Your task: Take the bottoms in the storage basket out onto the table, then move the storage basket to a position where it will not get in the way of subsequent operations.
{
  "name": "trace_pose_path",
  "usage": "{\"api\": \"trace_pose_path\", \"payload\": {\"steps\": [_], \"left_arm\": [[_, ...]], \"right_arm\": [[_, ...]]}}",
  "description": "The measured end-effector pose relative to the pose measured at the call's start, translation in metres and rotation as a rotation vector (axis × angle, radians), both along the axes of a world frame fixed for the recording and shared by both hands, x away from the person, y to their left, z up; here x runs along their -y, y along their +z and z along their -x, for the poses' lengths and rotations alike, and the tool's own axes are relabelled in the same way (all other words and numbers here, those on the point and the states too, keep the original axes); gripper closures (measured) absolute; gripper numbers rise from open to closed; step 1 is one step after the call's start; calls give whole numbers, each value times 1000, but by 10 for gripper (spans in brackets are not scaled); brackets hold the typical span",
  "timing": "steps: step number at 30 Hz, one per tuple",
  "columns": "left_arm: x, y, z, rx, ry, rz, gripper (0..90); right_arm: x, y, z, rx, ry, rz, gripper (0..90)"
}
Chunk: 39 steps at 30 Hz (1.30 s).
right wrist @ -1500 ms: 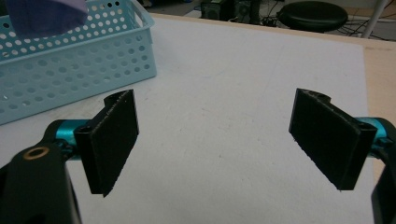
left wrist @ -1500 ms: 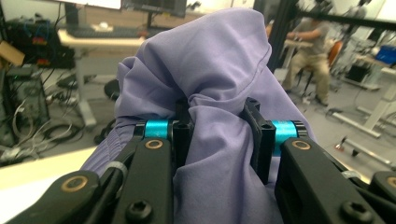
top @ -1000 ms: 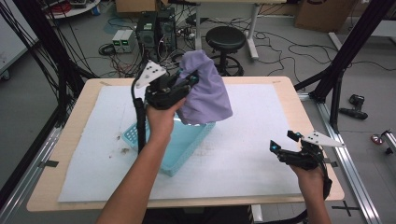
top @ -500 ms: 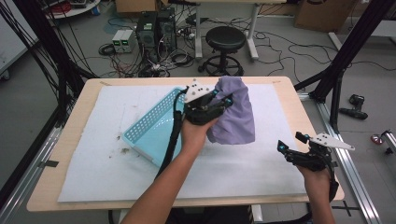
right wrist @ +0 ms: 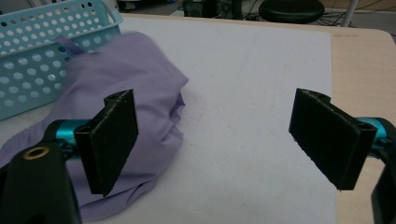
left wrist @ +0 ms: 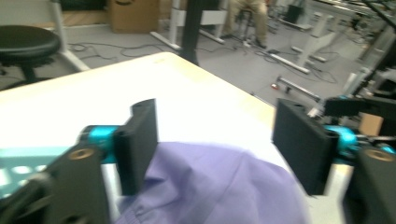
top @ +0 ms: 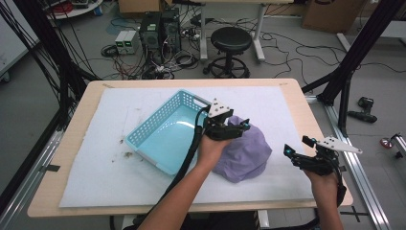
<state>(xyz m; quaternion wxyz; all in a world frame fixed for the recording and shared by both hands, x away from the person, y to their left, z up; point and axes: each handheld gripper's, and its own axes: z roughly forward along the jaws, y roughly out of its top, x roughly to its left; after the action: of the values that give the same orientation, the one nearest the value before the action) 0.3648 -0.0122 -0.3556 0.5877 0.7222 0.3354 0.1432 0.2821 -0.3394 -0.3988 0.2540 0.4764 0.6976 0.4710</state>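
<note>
A crumpled purple cloth lies in a heap on the white mat, just right of a light blue perforated basket. My left gripper hovers over the cloth's top edge with its jaws wide apart. In the left gripper view the cloth sits below and between the spread jaws of that gripper. My right gripper rests open near the mat's right edge, facing the cloth. The right gripper view shows the cloth and basket beyond its left jaw, and nothing between the jaws of my right gripper.
The white mat covers most of the wooden table. Small brown crumbs lie on the mat left of the basket. A stool, computer boxes and cables stand on the floor beyond the table.
My left gripper swung right and down with the cloth from over the basket, then opened; the cloth now lies on the mat. The basket has settled flat. My right gripper hardly moved.
</note>
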Motion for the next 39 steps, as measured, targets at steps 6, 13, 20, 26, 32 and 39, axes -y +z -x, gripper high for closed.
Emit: {"api": "trace_pose_path", "payload": {"steps": [6, 13, 20, 26, 32, 39], "left_arm": [[-28, 14, -2, 53, 27, 29, 252], [-70, 17, -6, 66, 44, 61, 229], [-105, 18, -2, 79, 87, 76, 229], [-132, 19, -1, 91, 106, 78, 229], [-156, 18, -3, 96, 94, 49, 229], [-196, 12, -2, 98, 114, 20, 232]], "right_arm": [[-1, -1, -3, -2, 1, 0, 156], [-2, -2, -5, -13, -3, 5, 156], [-5, -1, -4, -4, 2, 6, 156], [-8, -1, -4, -9, 12, 13, 156], [-10, -2, -6, -17, 20, 15, 156], [-11, -4, -8, -22, 36, 20, 156]]}}
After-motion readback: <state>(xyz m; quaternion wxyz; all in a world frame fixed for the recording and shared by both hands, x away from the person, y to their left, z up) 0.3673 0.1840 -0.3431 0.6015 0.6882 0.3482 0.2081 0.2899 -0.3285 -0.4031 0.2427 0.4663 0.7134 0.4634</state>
